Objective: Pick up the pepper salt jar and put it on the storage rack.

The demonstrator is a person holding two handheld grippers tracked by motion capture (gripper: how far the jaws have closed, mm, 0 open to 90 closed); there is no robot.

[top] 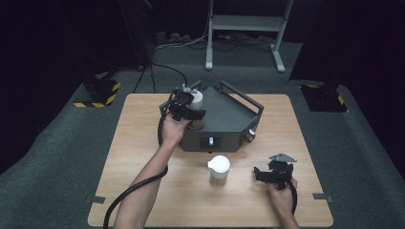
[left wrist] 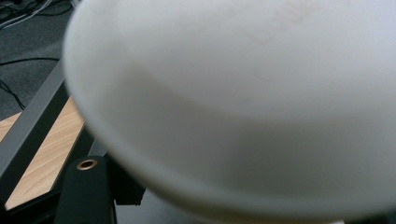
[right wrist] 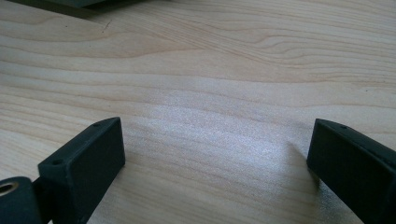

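Note:
A jar with a white lid (top: 196, 99) sits at the left corner of a dark grey metal tray (top: 229, 114) at the back of the table. My left gripper (top: 187, 108) is closed around this jar from the near side. In the left gripper view the jar's pale body (left wrist: 243, 102) looms very close and blurred, hiding the pads. A second white-lidded jar (top: 218, 170) stands on the wooden table (top: 143, 143) in front of the tray. My right gripper (top: 267, 169) rests low at the front right, jaws wide apart over bare wood (right wrist: 215, 140), holding nothing.
The tray has raised rails (left wrist: 32, 112) and a small knob (top: 249, 136) on its front right face. Black cables trail from both grippers. Beyond the table lie a dark floor, a metal stand (top: 243, 24) and yellow-black striped bases (top: 98, 90).

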